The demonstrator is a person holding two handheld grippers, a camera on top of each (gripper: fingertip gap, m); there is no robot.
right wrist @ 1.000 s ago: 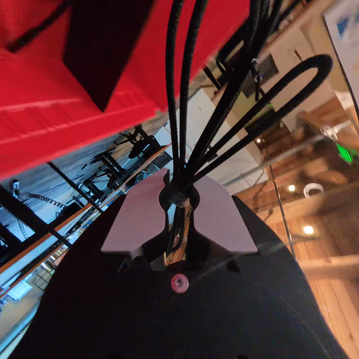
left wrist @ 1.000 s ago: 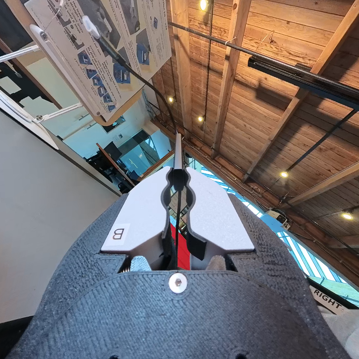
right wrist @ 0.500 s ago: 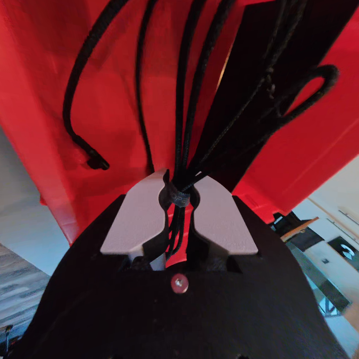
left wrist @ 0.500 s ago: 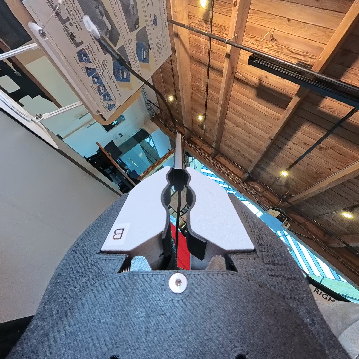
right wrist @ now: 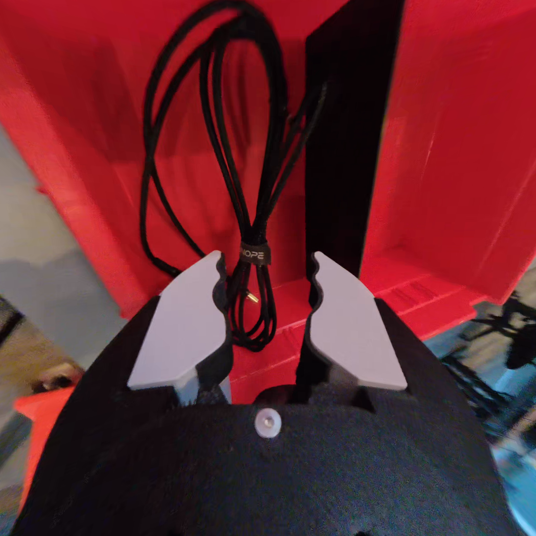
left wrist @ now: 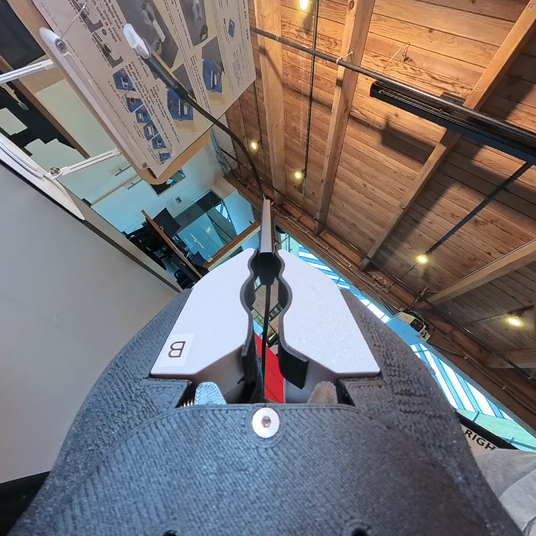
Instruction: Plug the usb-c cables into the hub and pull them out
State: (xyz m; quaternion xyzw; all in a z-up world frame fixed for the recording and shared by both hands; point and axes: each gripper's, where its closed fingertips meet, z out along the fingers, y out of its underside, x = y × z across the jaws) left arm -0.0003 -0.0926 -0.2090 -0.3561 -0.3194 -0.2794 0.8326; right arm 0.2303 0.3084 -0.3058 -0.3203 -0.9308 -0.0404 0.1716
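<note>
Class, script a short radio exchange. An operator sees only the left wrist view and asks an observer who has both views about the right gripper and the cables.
Operator: My left gripper is shut on the slim grey hub, and beyond it I see only ceiling. Is the right gripper holding anything?
Observer: No. The right gripper is open. The strapped black cable bundle shows between its spread fingers and is not clamped.
Operator: Where does that bundle lie?
Observer: Inside a red bin, just left of a black upright panel.
</note>
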